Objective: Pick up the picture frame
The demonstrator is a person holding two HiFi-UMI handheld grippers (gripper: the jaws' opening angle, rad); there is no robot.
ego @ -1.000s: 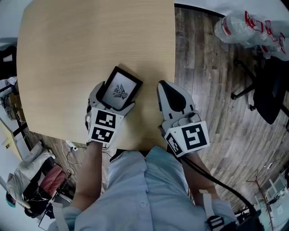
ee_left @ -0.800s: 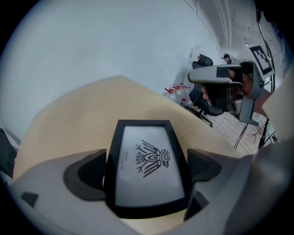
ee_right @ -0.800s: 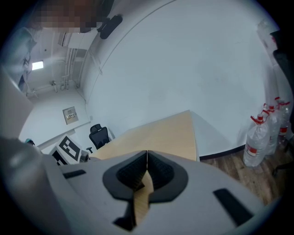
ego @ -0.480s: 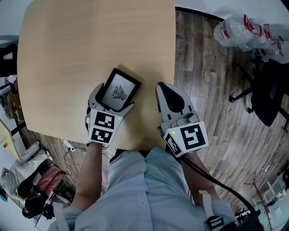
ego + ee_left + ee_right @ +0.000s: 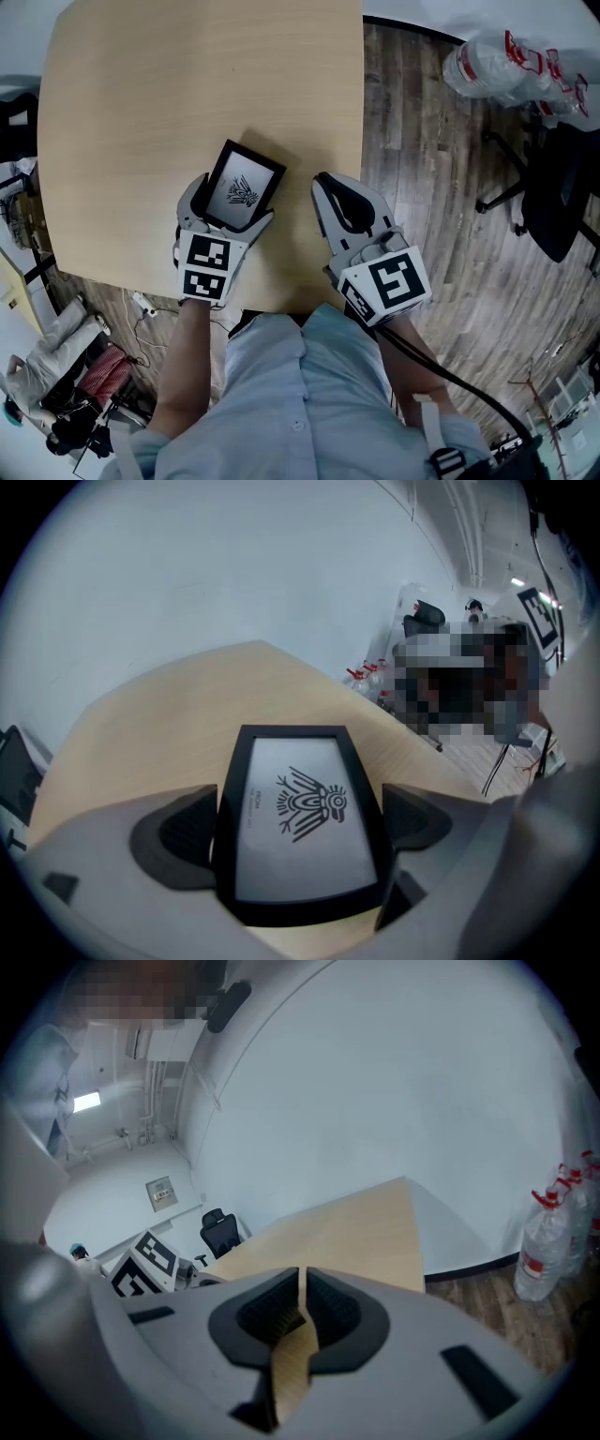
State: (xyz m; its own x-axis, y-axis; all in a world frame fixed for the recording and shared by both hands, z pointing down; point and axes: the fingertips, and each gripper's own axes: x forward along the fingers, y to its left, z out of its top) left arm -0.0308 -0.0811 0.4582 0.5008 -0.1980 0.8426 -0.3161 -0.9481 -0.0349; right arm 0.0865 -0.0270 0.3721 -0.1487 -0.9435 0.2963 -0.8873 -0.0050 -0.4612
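A black picture frame [image 5: 242, 187] with a white sheet and a black bird-like drawing sits between the jaws of my left gripper [image 5: 230, 208], near the front edge of the light wooden table [image 5: 187, 84]. In the left gripper view the frame [image 5: 300, 822] fills the gap, and both dark pads [image 5: 183, 832] press on its long sides. The frame's far end tilts up from the tabletop. My right gripper [image 5: 328, 187] is to the right of the frame, over the table's right front corner, apart from it. Its jaws [image 5: 302, 1302] are shut with nothing between them.
The table's right edge runs just beside the right gripper, with wooden floor beyond. Clear plastic bottles [image 5: 511, 61] lie on the floor at the upper right, and a black office chair [image 5: 562, 187] stands below them. Bags and cables clutter the floor at the lower left.
The left gripper and the frame have shifted slightly left and away, with the frame turned a little more upright. The right gripper has edged left toward the frame.
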